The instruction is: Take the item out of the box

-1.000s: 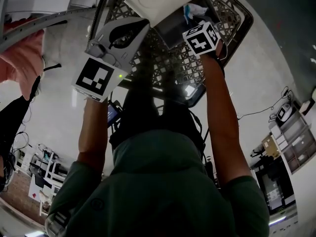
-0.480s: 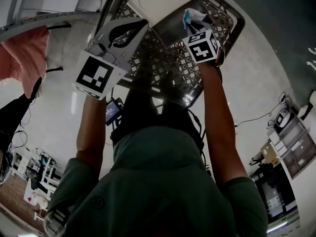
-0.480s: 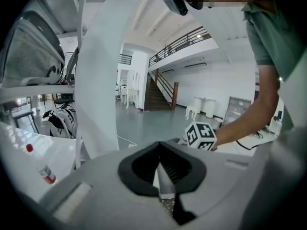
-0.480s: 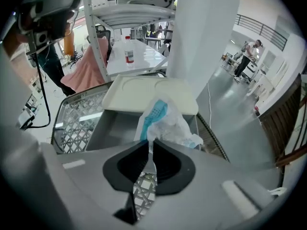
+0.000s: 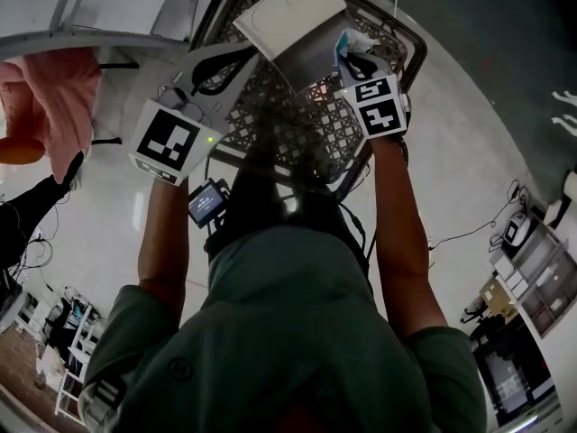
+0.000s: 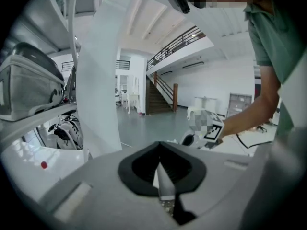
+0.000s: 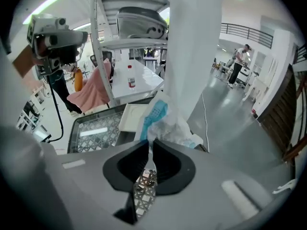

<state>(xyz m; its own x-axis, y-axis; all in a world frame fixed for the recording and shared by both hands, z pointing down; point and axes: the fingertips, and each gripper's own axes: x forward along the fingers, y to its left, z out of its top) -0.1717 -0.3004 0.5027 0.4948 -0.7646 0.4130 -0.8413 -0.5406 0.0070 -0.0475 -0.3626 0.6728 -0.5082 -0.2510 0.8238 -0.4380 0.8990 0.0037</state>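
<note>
Packet [image 7: 165, 121], crumpled white and blue, sits clamped in my right tool [image 7: 149, 143] at the right edge of the open box [image 5: 288, 12] inside the basket [image 5: 297, 124], while my left tool [image 6: 158, 164], pressed together and empty, waits on the box's other side.

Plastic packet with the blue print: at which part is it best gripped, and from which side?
Probably grip the plastic packet at its bunched lower end, coming from the person's side, as the right gripper does. There the soft film gathers thin enough for the jaws; the rest puffs out wide and loose beyond them.
</note>
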